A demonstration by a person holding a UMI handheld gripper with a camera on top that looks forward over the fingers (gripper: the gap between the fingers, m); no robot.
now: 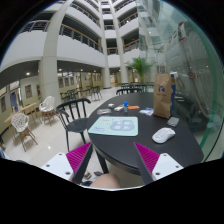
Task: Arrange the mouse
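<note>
A white mouse [163, 134] lies on the dark round table [150, 150], ahead of the fingers and to the right, just beyond the right finger. A pale mouse mat [113, 125] lies flat on the table straight ahead, left of the mouse. My gripper [113, 160] is open, its magenta pads [80, 158] wide apart above the table's near edge. Nothing is held between them. The gripper is short of both the mat and the mouse.
A brown paper bag [163, 95] stands at the table's far side, with a small grey object [173, 121] near it. A black chair [72, 112] stands left of the table. White chairs [22, 125] stand farther left on the pale floor.
</note>
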